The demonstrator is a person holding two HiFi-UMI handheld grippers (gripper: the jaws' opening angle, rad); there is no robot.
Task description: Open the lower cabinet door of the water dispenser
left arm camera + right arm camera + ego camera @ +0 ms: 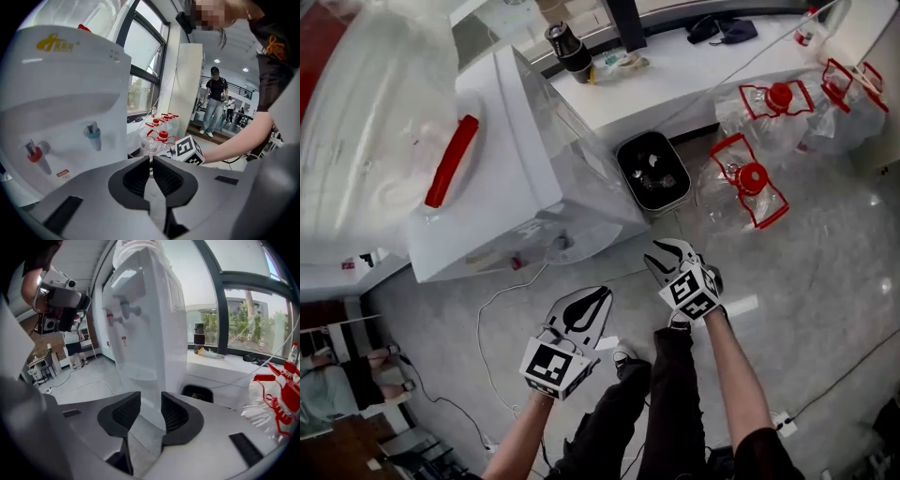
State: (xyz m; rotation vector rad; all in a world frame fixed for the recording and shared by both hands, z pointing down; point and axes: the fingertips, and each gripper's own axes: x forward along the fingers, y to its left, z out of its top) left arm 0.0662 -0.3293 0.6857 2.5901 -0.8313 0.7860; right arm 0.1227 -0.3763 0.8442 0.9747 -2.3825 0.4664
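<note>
The white water dispenser stands ahead of me with a big bottle on top; its lower front is hidden from the head view. The left gripper view shows the dispenser with a red tap and a blue tap. My left gripper hangs in front of the dispenser, jaws shut with nothing in them. To its right, my right gripper is beside the dispenser's front corner, apart from it. Its jaws stand open and empty.
A black bin sits on the floor right of the dispenser. Clear water jugs with red handles lie further right. A white counter carries a dark bottle. A cable trails across the floor. A person stands far off.
</note>
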